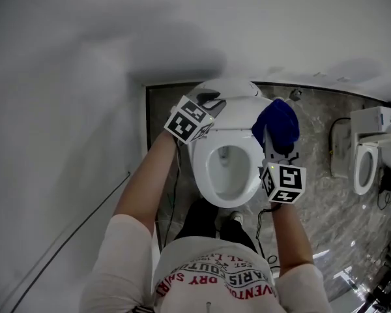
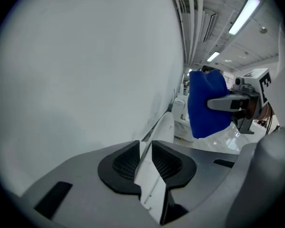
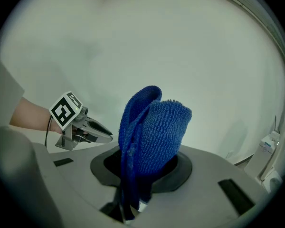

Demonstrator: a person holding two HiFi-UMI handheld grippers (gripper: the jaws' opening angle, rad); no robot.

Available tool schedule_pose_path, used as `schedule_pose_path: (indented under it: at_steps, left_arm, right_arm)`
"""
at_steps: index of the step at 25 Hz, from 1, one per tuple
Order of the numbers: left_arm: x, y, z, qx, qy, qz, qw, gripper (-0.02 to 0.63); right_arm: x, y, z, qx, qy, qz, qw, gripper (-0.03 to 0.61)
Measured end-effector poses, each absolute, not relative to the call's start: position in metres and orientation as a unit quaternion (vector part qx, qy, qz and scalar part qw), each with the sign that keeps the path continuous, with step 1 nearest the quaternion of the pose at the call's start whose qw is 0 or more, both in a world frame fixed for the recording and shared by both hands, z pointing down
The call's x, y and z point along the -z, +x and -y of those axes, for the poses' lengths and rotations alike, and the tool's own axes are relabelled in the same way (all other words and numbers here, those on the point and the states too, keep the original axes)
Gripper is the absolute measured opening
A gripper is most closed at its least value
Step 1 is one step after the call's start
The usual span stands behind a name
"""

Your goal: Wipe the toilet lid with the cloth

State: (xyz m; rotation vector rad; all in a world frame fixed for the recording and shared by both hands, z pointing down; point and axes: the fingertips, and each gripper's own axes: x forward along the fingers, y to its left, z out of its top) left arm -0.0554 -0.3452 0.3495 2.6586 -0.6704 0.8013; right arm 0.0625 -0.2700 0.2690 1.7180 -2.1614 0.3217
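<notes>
Left gripper view: toilet lid (image 2: 151, 172) edge-on between fingers (image 2: 123, 164); cloth (image 2: 204, 109) vertical.

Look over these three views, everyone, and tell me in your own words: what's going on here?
A person stands over a toilet with a gripper in each hand. The left gripper is closed on the edge of the raised toilet lid, at the back of the bowl. The right gripper holds a bunched blue cloth up in the air to the right, apart from the lid. The cloth is not yet on the lid.
</notes>
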Motion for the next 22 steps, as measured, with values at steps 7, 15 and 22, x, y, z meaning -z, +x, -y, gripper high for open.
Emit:
schedule_pose_path:
  at_steps: [7, 15, 22]
  left_arm:
    - [-0.341, -0.051, 0.311, -0.256, 0.921, 0.246, 0.164, 0.087]
    - [-0.338, -0.046, 0.236, -0.280, 0.907, 0.278, 0.144, 0.101]
    - [-0.348, -0.045, 0.174, -0.325, 0.893, 0.308, 0.052, 0.098]
  right_arm:
    - [-0.266, 0.083, 0.253, -0.123, 0.614, 0.759, 0.180, 0.100]
    - [-0.265, 0.100, 0.201, -0.145, 0.584, 0.779, 0.180, 0.100]
    - [-0.259, 0.110, 0.144, -0.151, 0.559, 0.800, 0.158, 0.100]
